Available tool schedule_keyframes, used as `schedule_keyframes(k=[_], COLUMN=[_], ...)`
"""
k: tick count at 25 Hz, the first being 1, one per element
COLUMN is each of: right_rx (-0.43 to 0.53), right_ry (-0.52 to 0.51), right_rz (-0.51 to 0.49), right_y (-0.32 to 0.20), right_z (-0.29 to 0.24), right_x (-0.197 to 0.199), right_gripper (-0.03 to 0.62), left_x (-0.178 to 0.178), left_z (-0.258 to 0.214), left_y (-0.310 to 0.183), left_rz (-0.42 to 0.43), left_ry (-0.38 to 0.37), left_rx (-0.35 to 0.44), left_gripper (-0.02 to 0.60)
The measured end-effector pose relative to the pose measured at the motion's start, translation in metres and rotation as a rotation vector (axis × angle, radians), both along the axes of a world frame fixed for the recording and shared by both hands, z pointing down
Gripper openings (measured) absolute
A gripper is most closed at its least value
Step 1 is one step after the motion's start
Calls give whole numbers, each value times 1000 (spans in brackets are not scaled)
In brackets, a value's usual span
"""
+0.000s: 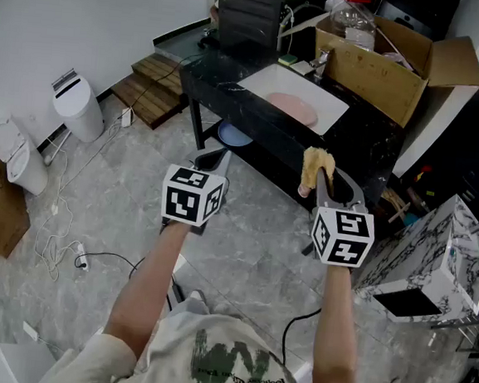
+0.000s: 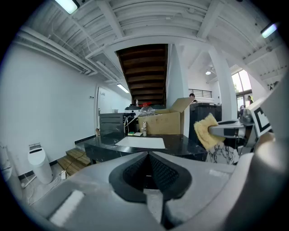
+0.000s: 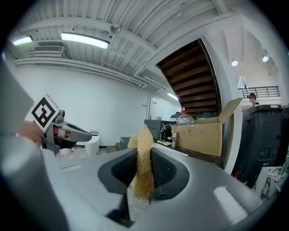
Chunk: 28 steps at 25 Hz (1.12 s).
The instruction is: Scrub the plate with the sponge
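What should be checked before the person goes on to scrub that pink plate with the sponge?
1. Sponge gripped: ok, the right hand-held gripper has its jaws clamped on it.
2. Left hand-held gripper free: ok, jaws together on nothing.
3. Pink plate in place: ok, it lies in the white sink.
4. Plate within reach: not ok, both grippers hang over the floor, short of the black table.
5. Sponge wet or soapy: cannot tell.
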State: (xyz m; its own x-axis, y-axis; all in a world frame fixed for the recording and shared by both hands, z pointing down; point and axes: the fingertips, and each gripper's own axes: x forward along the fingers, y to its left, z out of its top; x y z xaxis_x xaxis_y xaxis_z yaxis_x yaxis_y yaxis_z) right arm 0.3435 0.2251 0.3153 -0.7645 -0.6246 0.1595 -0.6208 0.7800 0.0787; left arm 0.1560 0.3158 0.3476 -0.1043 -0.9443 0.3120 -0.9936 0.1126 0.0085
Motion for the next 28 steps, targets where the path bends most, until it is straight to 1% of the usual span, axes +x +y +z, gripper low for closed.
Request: schedule_keyframes(k=[6, 14, 20, 24, 28], right_rx=[-19, -32, -35, -49, -64], right_ry=[-20, -18, -4, -1, -8], right_rz=[7, 26, 62, 105, 160], right_y=[-8, -28, -56, -79, -101], right_z=[3, 12, 17, 18, 14], right_x=[-1, -16, -50, -79, -106], right_gripper=[67, 67, 67, 67, 67], left_x=[1, -15, -53, -87, -120], left_z=[3, 11, 13, 17, 10], left_y=[-11, -37, -71, -100, -132], left_rz=[12, 45, 79, 116, 167], left_ry=[4, 8, 22, 33, 37], left_rx=[0, -4, 7, -5, -9], left_gripper=[0, 0, 0, 0, 0])
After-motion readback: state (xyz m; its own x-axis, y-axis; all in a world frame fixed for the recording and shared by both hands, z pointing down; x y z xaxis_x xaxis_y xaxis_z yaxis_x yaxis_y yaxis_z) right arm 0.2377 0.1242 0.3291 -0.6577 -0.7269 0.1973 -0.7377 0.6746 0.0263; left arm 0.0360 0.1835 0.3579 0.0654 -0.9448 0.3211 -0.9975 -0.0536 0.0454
